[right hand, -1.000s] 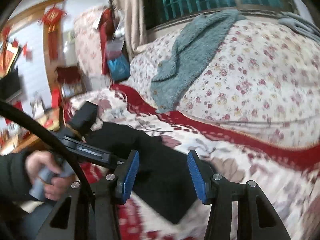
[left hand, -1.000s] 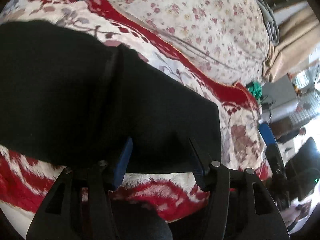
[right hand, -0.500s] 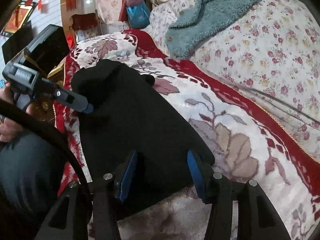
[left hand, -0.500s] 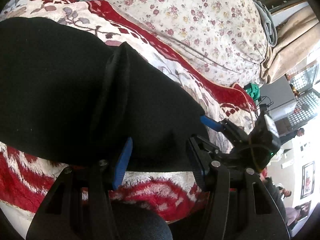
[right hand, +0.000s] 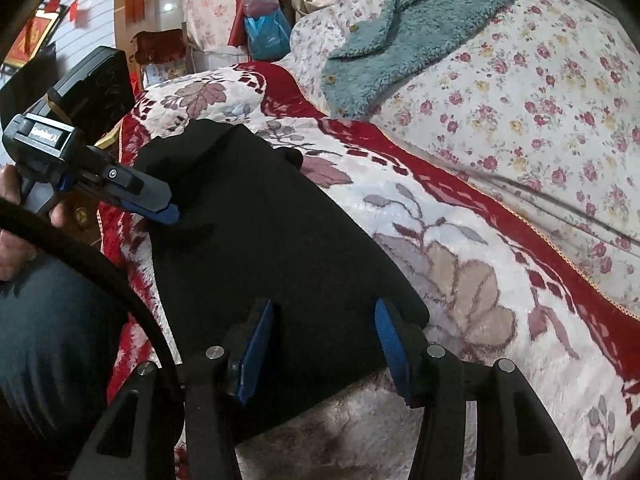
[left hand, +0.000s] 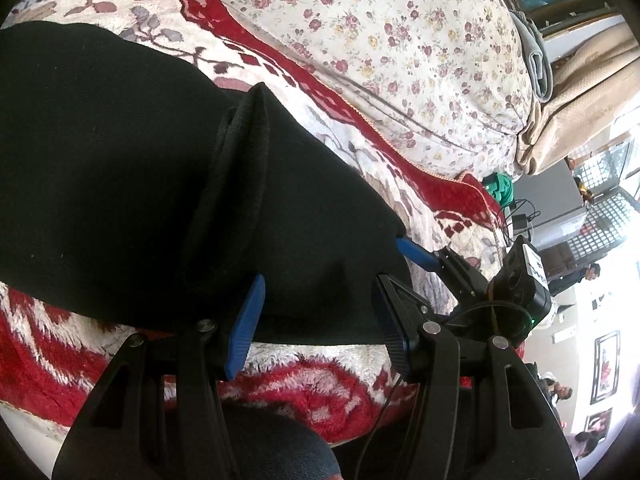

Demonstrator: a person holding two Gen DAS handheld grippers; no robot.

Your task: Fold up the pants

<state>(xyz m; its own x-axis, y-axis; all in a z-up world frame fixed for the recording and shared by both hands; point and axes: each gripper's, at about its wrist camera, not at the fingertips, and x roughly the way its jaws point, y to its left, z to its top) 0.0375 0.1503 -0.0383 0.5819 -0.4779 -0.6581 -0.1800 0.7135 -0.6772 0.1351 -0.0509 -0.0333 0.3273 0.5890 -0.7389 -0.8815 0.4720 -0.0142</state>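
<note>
A: So, where are the pants (left hand: pixel 132 184)?

B: They lie flat on the blanket (right hand: pixel 472 280), the red and white one with leaves on it. The pants are black and look folded into a thick strip.

A: What is the left gripper (left hand: pixel 316 320) doing?

B: It sits at the near edge of the pants. Its two blue pads (left hand: pixel 246 320) are apart, with the edge of the cloth between them. The pads do not look like they squeeze it.

A: And the right gripper (right hand: pixel 324 344)?

B: It is at the other end of the pants, at the near corner. Its pads (right hand: pixel 256 354) stand apart too, and the black cloth lies between them. I cannot see them press on it.

A: Can each camera see the other gripper?

B: Yes. In the left view, a blue tip of the right one pokes out beside the pants' corner. In the right view, the left one's tip touches the far edge, and a hand (right hand: pixel 16 216) holds its handle.

A: What else is there?

B: A flowery quilt (right hand: pixel 540 92) is behind the blanket. A fuzzy teal top (right hand: pixel 420 28) with buttons lies on the quilt.
</note>
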